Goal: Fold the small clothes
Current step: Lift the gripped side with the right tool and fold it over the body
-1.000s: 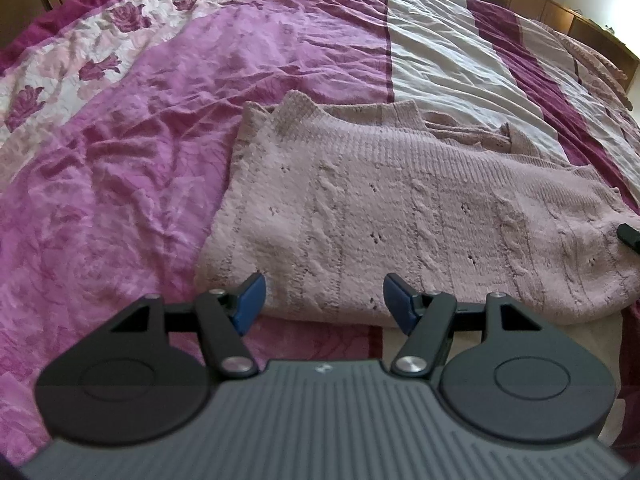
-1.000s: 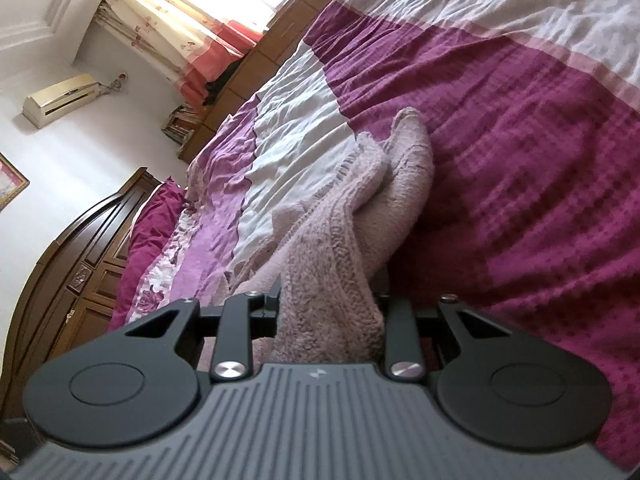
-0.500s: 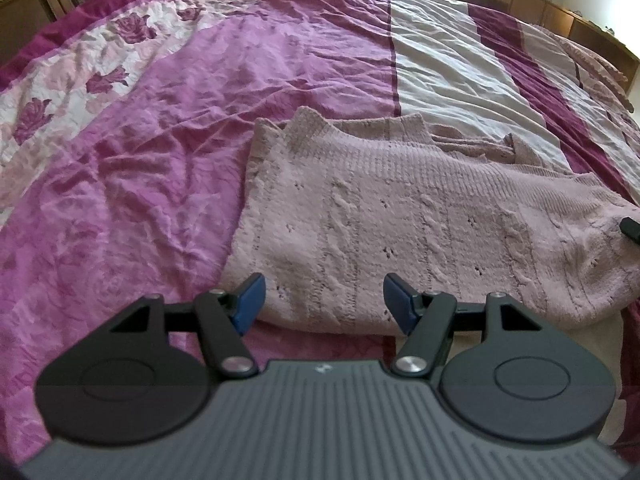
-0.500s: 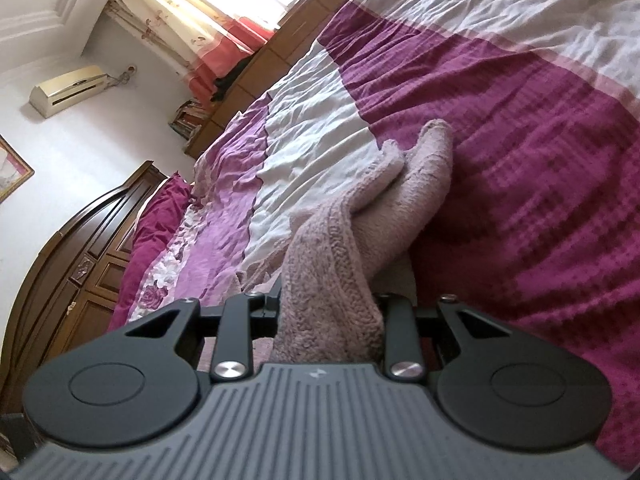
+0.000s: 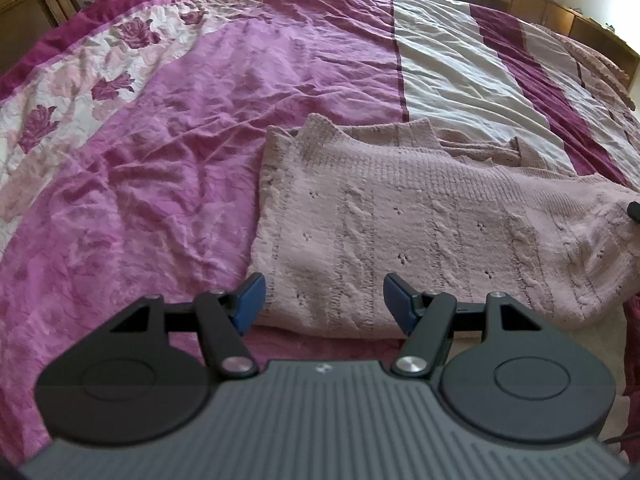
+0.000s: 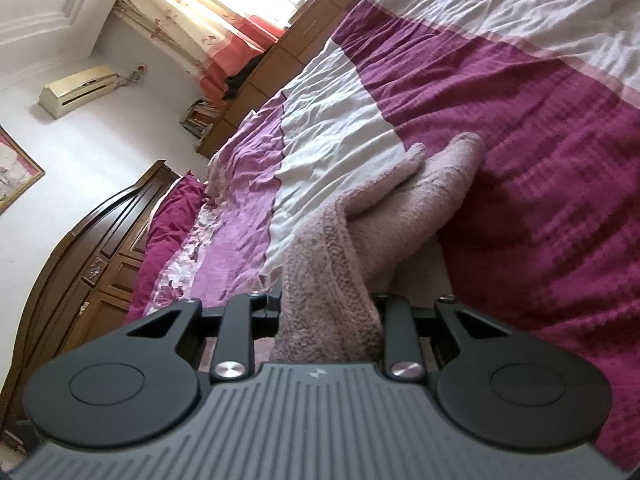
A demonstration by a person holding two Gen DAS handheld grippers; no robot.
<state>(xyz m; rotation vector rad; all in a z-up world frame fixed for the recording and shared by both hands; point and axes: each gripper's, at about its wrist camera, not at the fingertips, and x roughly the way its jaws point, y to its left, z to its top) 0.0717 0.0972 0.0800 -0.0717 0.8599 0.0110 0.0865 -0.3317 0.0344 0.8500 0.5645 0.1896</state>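
Observation:
A pale pink cable-knit sweater (image 5: 420, 232) lies folded flat on the bed. My left gripper (image 5: 323, 300) is open and empty, its blue fingertips (image 5: 250, 294) hovering just over the sweater's near edge. My right gripper (image 6: 330, 312) is shut on a bunched edge of the sweater (image 6: 332, 280), with the knit draped away from it onto the bedspread. A dark tip of the right gripper (image 5: 634, 211) shows at the sweater's right end in the left wrist view.
The bed is covered by a pink, magenta and white striped bedspread (image 5: 180, 140). A dark wooden headboard (image 6: 100, 248) and wooden cabinets (image 6: 304, 36) stand beyond the bed. An air conditioner (image 6: 78, 88) hangs on the wall.
The left gripper has shifted left along the sweater's near edge, so the sweater now sits further right in its view. The right gripper keeps its hold, with the sweater's free end slightly further away.

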